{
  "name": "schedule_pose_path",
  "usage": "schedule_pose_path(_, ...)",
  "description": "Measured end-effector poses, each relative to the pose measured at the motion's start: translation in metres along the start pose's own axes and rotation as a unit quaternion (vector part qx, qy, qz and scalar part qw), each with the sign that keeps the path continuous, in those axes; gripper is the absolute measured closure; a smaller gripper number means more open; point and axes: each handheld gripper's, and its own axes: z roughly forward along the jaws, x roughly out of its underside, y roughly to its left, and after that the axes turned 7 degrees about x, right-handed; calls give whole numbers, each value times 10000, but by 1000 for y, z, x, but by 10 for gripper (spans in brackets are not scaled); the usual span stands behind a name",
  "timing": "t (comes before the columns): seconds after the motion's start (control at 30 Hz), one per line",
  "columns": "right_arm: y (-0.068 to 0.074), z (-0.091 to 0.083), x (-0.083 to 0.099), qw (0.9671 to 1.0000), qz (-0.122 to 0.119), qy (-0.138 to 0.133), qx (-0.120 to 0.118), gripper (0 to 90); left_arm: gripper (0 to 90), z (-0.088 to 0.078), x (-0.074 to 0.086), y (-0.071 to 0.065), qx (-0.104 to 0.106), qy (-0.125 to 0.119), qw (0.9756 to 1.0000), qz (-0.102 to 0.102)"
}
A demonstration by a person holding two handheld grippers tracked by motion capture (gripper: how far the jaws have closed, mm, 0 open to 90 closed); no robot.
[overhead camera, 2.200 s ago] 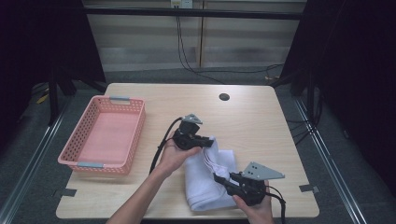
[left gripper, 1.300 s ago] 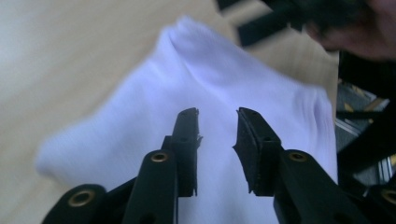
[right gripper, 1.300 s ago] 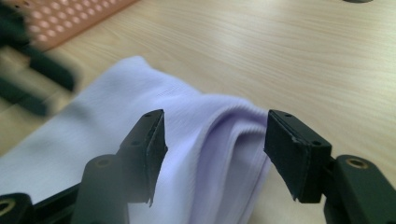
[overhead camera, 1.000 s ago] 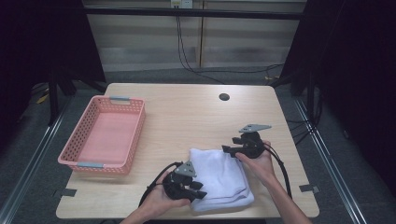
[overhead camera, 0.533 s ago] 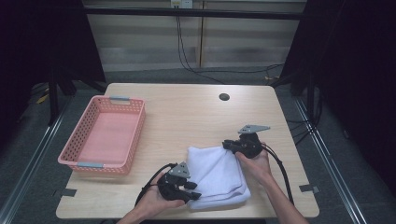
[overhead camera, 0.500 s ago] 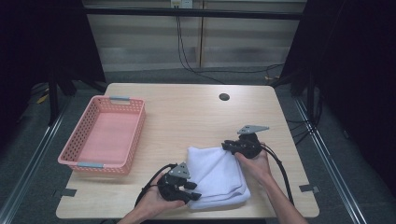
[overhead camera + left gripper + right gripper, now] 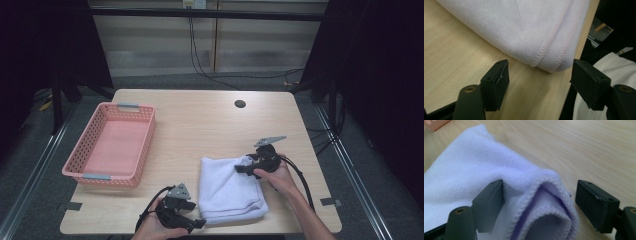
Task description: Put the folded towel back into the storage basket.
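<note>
A folded white towel (image 7: 227, 187) lies flat on the wooden table (image 7: 200, 125), near its front edge. My left gripper (image 7: 196, 223) rests at the towel's near left corner. Its jaws have just been opening and stand wide, with the hemmed towel (image 7: 524, 27) corner at the tips of the left gripper (image 7: 540, 70) and no pad pressing on it. My right gripper (image 7: 241, 169) is at the far right corner. Its jaws have just been opening too, and the right gripper (image 7: 540, 186) straddles the rolled fold of the towel (image 7: 474, 167) loosely.
An empty pink basket (image 7: 110, 145) stands at the table's left. A dark round hole (image 7: 240, 104) sits near the far edge. Black cables trail from both grippers toward the front edge. The person's white sleeve (image 7: 599, 70) shows past the table edge.
Both grippers' jaws have spread and let go of the towel, which now lies flatter. The left gripper slid back toward the near left edge. The right gripper sank slightly at the far corner.
</note>
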Motion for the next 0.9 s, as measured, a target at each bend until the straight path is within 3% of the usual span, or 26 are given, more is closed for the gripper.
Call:
schedule_pose_path(0.13, 1, 4, 1, 9999, -80, 114, -30, 236, 277, 8, -4, -2, 34, -69, 9999, 91)
schedule_pose_path(0.23, 3, 4, 1, 9998, -130, 135, -95, 242, 240, 12, -8, -5, 0, 12, 9999, 117)
schedule_pose_path(0.3, 8, 4, 1, 9994, -268, 210, 7, 255, 226, 13, -7, -7, -45, -5, 9999, 130)
schedule_pose_path(0.43, 11, 3, 2, 9990, -353, 221, -144, 419, 236, 15, -8, -10, -192, 33, 9994, 269)
schedule_pose_path(0.47, 13, 3, 2, 9988, -422, 242, -89, 450, 239, 18, -8, -12, -217, 27, 9993, 315)
schedule_pose_path(0.5, 14, 3, 2, 9986, -414, 276, -171, 535, 248, 18, -9, -14, -252, 63, 9991, 338)
schedule_pose_path(0.6, 17, 2, 2, 9985, -411, 269, -243, 650, 317, 24, -10, -22, -554, 136, 9966, 601)
schedule_pose_path(0.67, 19, 1, 2, 9984, -469, 244, -202, 672, 376, 25, -11, -24, -662, 162, 9957, 624)
schedule_pose_path(0.7, 19, 1, 2, 9986, -429, 247, -211, 680, 420, 25, -11, -25, -751, 196, 9943, 731)
schedule_pose_path(0.83, 16, 1, 2, 9989, -249, 247, -302, 698, 639, 23, -12, -23, -741, 174, 9945, 719)
schedule_pose_path(0.9, 16, 0, 1, 9990, -184, 257, -311, 705, 689, 19, -12, -15, -490, 171, 9974, 508)
